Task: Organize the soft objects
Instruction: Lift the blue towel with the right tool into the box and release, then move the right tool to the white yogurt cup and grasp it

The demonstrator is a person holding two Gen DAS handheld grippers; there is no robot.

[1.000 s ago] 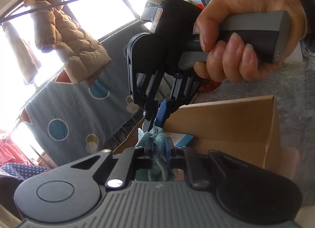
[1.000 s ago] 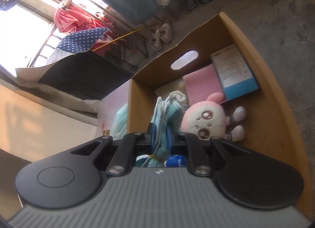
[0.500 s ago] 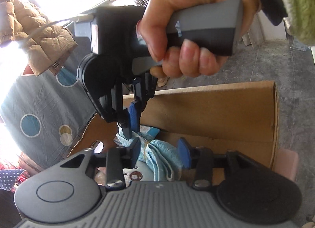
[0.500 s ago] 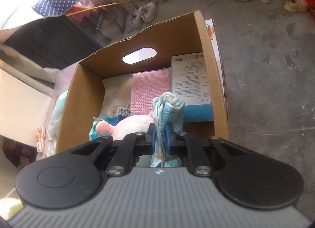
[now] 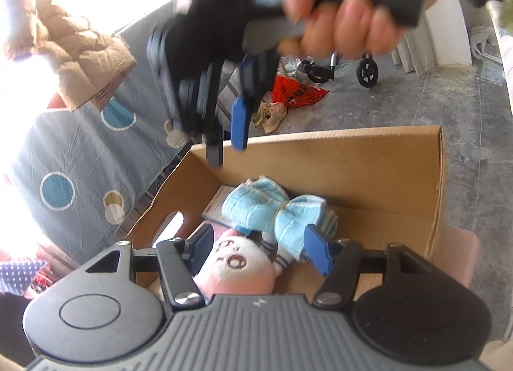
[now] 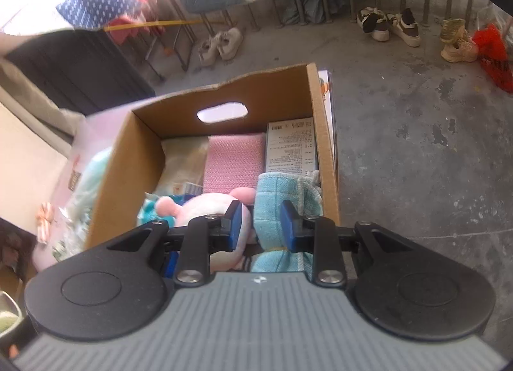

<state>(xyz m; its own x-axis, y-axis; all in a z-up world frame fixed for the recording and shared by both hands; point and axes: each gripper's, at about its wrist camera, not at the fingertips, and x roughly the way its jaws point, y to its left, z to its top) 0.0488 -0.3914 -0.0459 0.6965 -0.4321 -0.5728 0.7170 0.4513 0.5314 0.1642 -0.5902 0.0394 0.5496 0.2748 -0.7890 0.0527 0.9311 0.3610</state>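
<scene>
Left gripper (image 5: 258,247) spread wide, holding nothing, hovering over open cardboard box (image 5: 368,159). Right gripper (image 6: 261,222) also parted, empty; in left view it hangs blurred above box's far wall, person's hand (image 5: 346,18) clenched on handle. Light blue towel (image 5: 275,210), tied at middle, lies inside box just ahead of left fingers, against right-hand wall in right view. Pink plush toy (image 5: 237,270) under left fingers, beside towel. Pink pad (image 6: 235,159) and printed booklet (image 6: 290,146) deeper in box.
</scene>
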